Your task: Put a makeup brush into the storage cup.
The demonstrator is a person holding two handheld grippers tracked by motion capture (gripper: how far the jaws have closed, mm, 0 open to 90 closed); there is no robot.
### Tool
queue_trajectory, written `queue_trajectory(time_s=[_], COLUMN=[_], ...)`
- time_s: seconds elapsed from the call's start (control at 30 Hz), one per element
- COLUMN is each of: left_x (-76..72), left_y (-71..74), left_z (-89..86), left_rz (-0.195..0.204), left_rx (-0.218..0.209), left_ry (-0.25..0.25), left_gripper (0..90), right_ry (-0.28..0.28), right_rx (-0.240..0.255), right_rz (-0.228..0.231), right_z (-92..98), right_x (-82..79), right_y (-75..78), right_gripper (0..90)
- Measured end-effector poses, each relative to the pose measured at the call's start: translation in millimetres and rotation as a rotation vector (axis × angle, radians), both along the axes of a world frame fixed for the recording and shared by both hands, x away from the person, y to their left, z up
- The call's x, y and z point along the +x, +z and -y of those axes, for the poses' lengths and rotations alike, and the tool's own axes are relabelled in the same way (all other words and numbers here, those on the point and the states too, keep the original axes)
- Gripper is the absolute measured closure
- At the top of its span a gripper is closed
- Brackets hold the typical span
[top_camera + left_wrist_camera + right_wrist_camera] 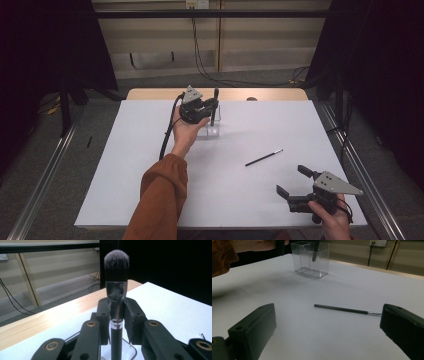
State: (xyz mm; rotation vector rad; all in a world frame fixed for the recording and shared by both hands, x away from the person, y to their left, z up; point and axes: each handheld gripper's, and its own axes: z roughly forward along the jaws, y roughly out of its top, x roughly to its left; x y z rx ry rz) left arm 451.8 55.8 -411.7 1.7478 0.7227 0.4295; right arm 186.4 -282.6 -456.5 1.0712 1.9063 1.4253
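Light: dim room, black surrounds | table [150, 150]: evenly lit, soft faint shadows | glare: sheen on brush ferrule [116, 291] | focus: near jaws slightly soft

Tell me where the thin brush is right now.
In the high view the thin brush lies flat on the white table, right of centre, between the clear holder and the open right tongs.

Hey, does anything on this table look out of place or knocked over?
Only the thin black brush: it lies flat on the white table, while the thick black makeup brush stands in the clear plastic holder. Nothing spilled or damaged.
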Motion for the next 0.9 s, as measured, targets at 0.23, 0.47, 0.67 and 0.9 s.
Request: queue_trajectory(time_s=[0.23, 0.47, 0.67, 0.9], left_x=[-0.5, -0.5, -2.2, -2.2], left_y=[-7.1, -9.8, -10.2, -12.4], left_z=[-0.3, -4.1, -5.1, -6.4], left_rz=[-0.011, -0.026, -0.042, -0.057], left_rx=[0.012, 0.010, 0.016, 0.014], left_ry=[0.000, 0.011, 0.018, 0.012], left_gripper=[75.5, 75.5, 74.8, 71.9], right_ry=[0.000, 0.000, -0.002, -0.001], right_rx=[0.002, -0.001, 0.001, -0.001], right_rz=[0.000, 0.000, -0.001, 0.000], right_z=[0.0, 0.0, 0.1, 0.1], right_x=[-0.1, 0.0, 0.0, 0.1], right_y=[0.1, 0.0, 0.1, 0.0], right_gripper=[0.2, 0.2, 0.2, 0.2])
